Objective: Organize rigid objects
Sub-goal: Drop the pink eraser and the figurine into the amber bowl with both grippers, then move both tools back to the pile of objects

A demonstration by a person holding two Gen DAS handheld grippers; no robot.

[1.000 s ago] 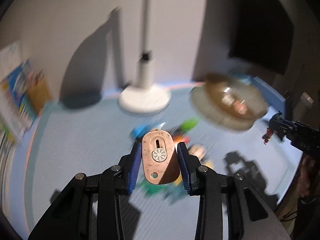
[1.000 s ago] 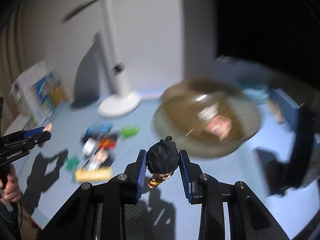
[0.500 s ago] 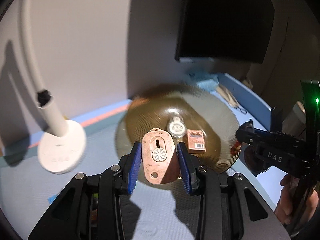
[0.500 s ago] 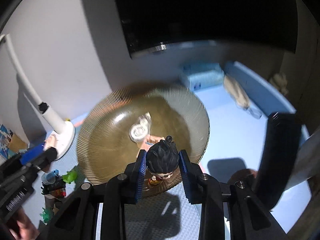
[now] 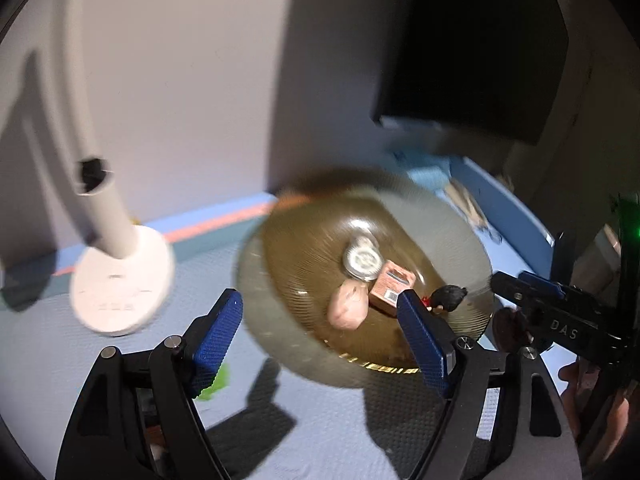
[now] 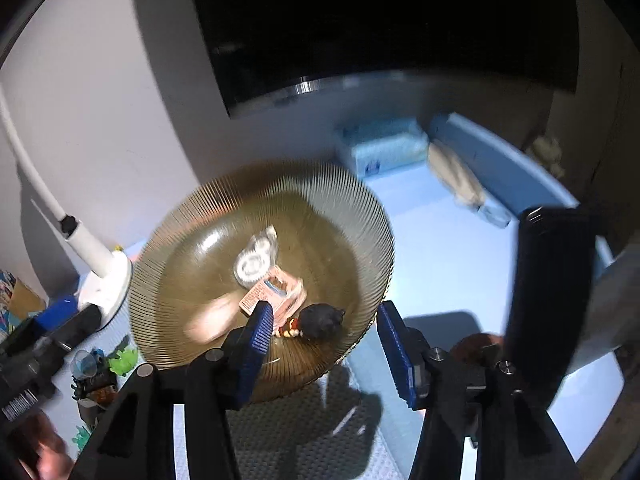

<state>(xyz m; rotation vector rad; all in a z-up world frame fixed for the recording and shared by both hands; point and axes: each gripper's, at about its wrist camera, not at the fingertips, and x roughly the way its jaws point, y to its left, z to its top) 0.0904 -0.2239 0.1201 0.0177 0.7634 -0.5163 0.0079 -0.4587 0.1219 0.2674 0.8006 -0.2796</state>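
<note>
Toys, a pink oval tag [image 5: 348,307] and a black-haired figurine [image 6: 318,322], now lie in the ribbed amber glass bowl [image 6: 192,220]. Your left gripper [image 5: 320,332] and right gripper [image 6: 324,338], clamped on them a second ago, are opening empty; you can fetch more.

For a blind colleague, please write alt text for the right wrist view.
The right gripper, opening with nothing gripped, hangs over a ribbed brown glass bowl holding a dark-haired toy figure, a small pink box, a round white item and a blurred pink object. A white lamp base stands left.
</note>
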